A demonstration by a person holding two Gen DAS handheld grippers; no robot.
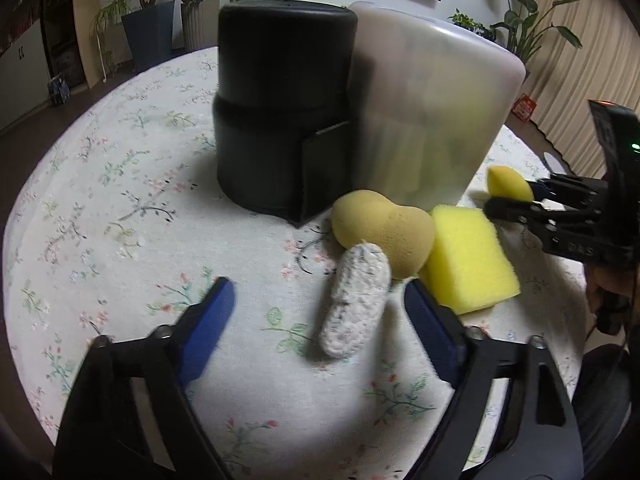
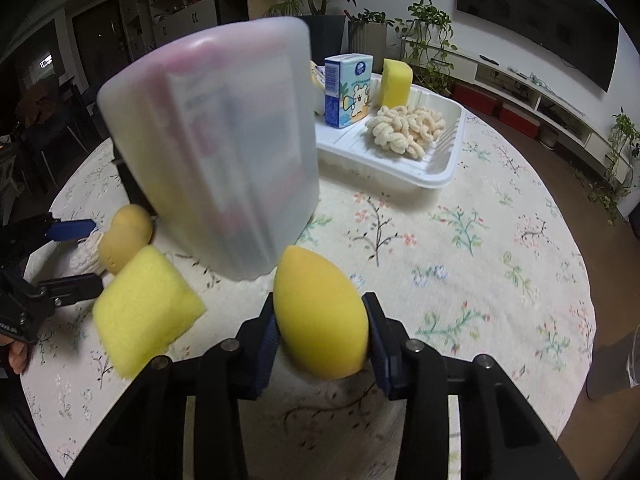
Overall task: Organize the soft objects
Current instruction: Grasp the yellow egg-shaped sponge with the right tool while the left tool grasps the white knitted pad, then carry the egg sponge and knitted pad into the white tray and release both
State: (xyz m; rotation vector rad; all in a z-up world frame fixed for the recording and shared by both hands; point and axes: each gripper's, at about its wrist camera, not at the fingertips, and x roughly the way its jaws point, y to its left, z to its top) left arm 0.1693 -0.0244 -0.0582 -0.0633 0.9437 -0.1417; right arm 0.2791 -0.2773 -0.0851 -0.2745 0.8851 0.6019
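The right hand-held gripper (image 2: 320, 336) pinches a yellow egg-shaped sponge (image 2: 320, 316) between its two blue pads, one on each side. Just left of it a yellow block sponge (image 2: 146, 314) lies on the desk (image 2: 460, 248), which has a flowery cloth. Behind the sponges stands a cloudy plastic box (image 2: 216, 144), upright. Further back sits a white tray (image 2: 440, 168) with a curly pale bundle (image 2: 408, 130), a small blue carton (image 2: 348, 88) and another yellow sponge (image 2: 396, 82) in it.

The left hand-held gripper (image 1: 320, 316) is spread apart and holds nothing. A grey-white fuzzy roll (image 1: 356, 304) lies on the desk between its pads, not touched by either one. Next to the roll is a tan peanut-shaped sponge (image 1: 384, 236), touching the block sponge. A black round case (image 1: 280, 116) stands right beside the plastic box.
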